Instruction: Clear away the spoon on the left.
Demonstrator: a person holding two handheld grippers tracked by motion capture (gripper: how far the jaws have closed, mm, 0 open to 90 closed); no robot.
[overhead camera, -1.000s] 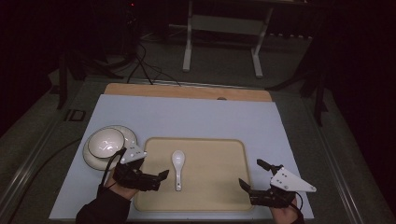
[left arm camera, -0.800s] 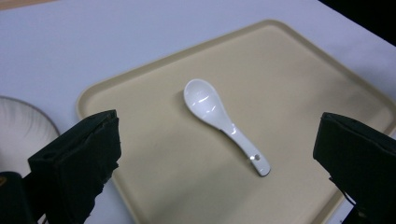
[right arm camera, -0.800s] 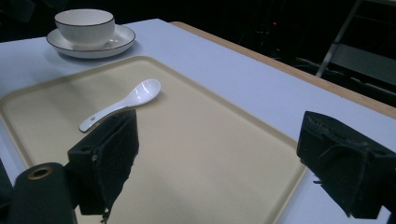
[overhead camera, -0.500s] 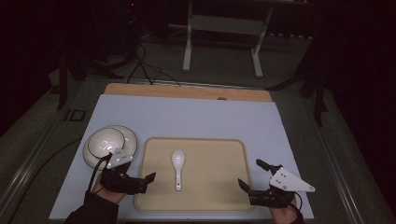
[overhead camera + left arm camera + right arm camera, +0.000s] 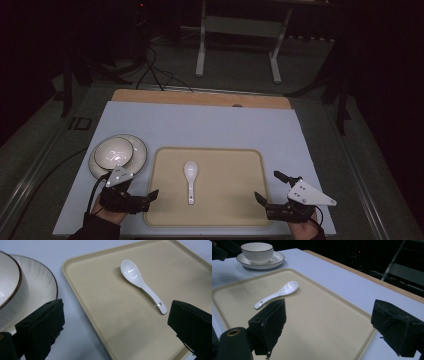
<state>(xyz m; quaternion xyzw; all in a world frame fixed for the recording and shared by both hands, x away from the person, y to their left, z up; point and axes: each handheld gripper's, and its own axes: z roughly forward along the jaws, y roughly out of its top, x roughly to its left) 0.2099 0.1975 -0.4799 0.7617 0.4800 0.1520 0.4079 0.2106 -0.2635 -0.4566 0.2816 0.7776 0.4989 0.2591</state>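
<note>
A white ceramic spoon lies on the beige tray, its scoop pointing away from me. Left of the tray, a white bowl sits on a ribbed plate. My left gripper is open at the tray's near left corner, between plate and tray. In the left gripper view the spoon lies ahead of the wide-spread jaws of the left gripper, untouched. My right gripper is open over the tray's near right corner. In the right gripper view the right gripper holds nothing, with the spoon and bowl beyond.
A pale blue mat covers the table, with a wooden strip along its far edge. Beyond the table stand the white legs of a frame, and cables lie on the dark floor. The tray's right half is bare.
My left gripper has drawn back toward me and to the left, off the tray's left edge to its near corner. The right gripper and the spoon have stayed put.
</note>
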